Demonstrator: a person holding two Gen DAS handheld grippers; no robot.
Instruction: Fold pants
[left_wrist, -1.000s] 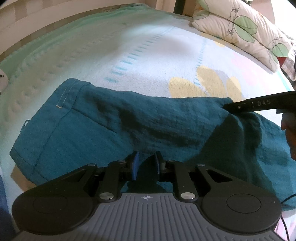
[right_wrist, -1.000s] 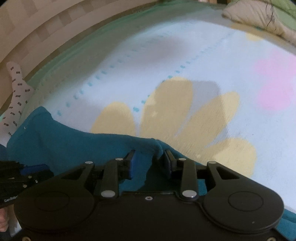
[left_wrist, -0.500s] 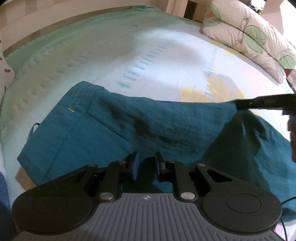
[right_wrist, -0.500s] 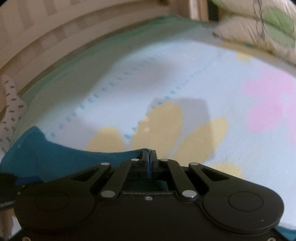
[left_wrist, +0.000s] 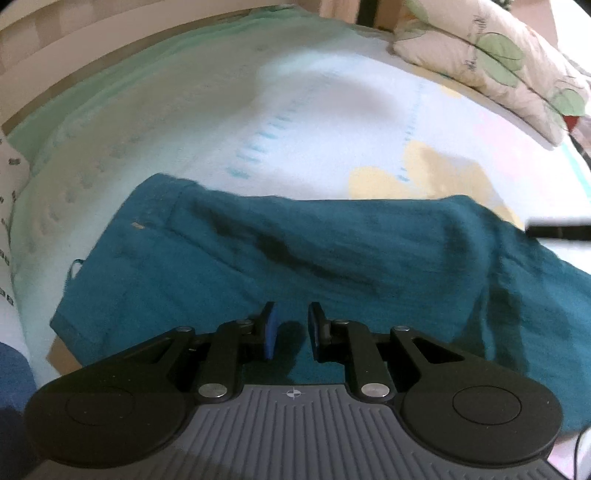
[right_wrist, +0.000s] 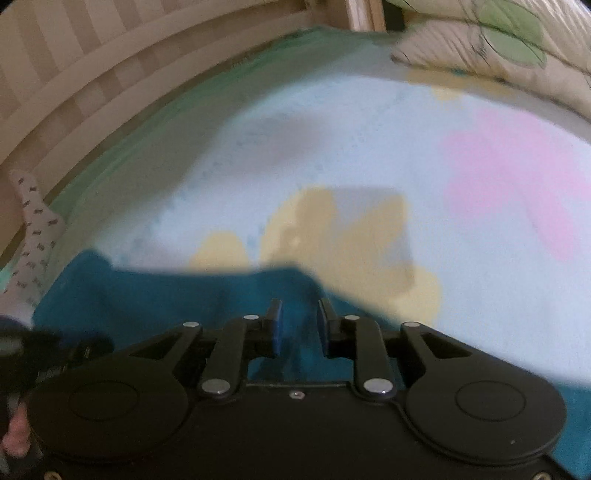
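Teal pants (left_wrist: 295, 258) lie folded across a pale bed blanket (left_wrist: 258, 110), waistband end at the left. My left gripper (left_wrist: 291, 314) is open and hovers just over the near edge of the pants. In the right wrist view the pants (right_wrist: 166, 295) lie under my right gripper (right_wrist: 298, 312), which is open with teal cloth showing between its fingers. The tip of the right gripper (left_wrist: 557, 232) shows at the right edge of the left wrist view, above the cloth.
A leaf-print pillow (left_wrist: 498, 55) lies at the far right of the bed. A wooden bed rail (right_wrist: 110, 92) runs along the far left. A white spotted cloth (right_wrist: 33, 229) lies at the left edge. The left gripper's body (right_wrist: 33, 350) shows at the lower left.
My right gripper was shut on the pants' fold half a second ago and has now opened, letting the cloth drop. Both grippers have pulled back slightly. The left gripper stays open.
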